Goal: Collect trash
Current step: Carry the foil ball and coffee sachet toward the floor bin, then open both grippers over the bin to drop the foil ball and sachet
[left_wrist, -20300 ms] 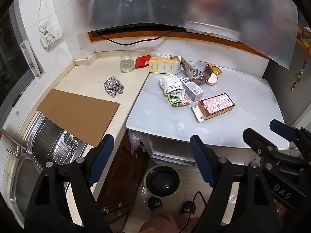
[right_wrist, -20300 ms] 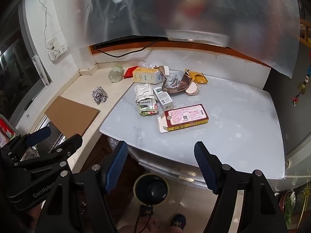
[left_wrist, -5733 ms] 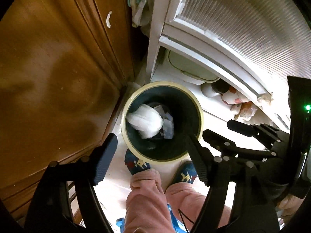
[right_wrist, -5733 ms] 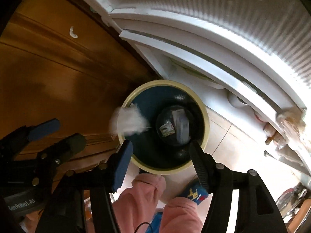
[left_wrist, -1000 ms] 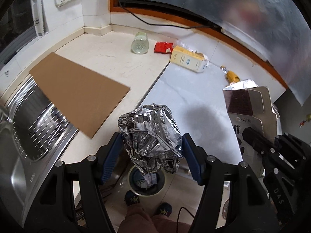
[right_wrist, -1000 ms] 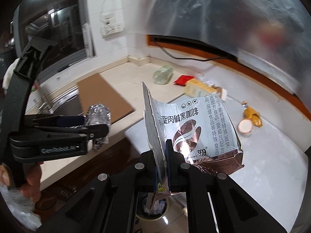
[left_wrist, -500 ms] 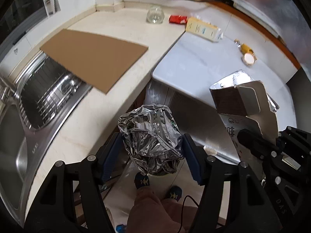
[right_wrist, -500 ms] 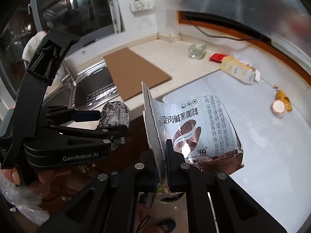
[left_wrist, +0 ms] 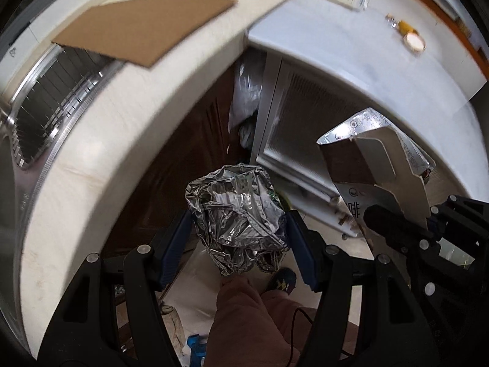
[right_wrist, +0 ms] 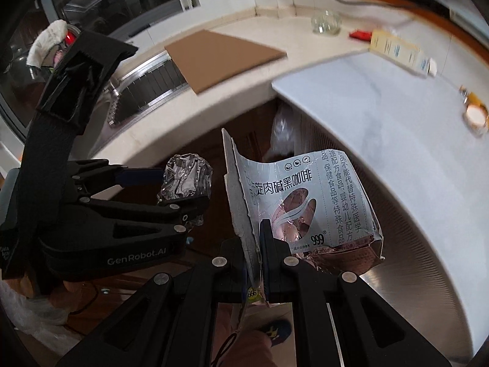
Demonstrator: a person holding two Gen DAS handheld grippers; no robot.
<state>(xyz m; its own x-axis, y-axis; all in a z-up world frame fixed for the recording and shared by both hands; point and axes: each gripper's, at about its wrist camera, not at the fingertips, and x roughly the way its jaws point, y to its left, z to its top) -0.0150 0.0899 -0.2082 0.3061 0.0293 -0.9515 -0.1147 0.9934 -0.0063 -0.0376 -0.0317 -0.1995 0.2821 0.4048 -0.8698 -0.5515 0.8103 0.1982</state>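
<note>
Two things are held out past the counter edge; left gripper [left_wrist: 238, 238] squeezes the foil ball [left_wrist: 237, 217]; right gripper [right_wrist: 256, 244] pinches the torn coffee box [right_wrist: 308, 202]; lower both over the bin before letting go.

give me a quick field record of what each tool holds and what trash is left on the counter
left tool: shut on crumpled foil ball
right tool: shut on torn coffee packet
tool position: both off the counter edge, pointing down toward the floor
trash bin: not in view
left on counter: yellow box, red wrapper, glass jar, small orange item
also on counter: cardboard sheet, partly over sink
</note>
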